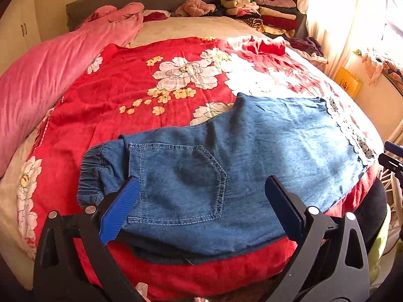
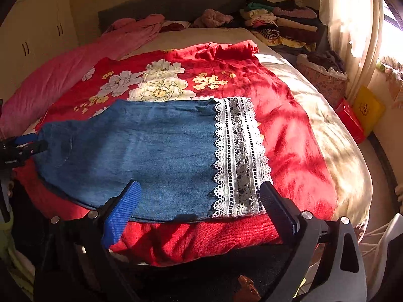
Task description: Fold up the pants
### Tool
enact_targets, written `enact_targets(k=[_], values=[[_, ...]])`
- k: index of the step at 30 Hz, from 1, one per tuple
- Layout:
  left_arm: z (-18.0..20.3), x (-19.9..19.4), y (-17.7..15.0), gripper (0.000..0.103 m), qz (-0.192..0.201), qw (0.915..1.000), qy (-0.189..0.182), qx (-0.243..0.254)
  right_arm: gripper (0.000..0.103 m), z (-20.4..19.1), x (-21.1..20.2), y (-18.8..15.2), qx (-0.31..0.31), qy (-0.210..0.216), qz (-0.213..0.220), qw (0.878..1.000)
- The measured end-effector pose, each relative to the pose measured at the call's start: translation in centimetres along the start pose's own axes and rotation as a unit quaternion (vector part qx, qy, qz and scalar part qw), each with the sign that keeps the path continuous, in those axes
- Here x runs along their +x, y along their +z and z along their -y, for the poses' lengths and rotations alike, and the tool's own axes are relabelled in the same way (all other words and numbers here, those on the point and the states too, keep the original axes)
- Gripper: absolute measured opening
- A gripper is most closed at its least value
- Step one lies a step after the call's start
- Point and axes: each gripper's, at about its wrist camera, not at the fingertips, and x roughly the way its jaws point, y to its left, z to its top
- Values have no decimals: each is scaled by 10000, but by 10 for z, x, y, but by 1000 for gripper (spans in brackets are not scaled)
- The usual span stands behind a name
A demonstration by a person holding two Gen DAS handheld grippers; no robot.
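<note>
Pocket left view only (lace hem right).

Pants matt blue denim, white lace hem; blanket soft red cloth.

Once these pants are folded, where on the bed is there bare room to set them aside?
Free: the red floral blanket right of the pants' lace hem, and the beige sheet beyond it toward the curtain. Also the flowered stretch beyond the pants, beside the pink duvet. Crowded: the headboard corner, piled with folded clothes.
</note>
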Motion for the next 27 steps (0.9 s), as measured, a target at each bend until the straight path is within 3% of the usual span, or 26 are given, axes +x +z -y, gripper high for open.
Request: enact_targets(k=[27], values=[[50, -23, 21, 93, 382, 9981, -309, 360, 95, 10, -31, 2, 256, -31, 451, 9987]])
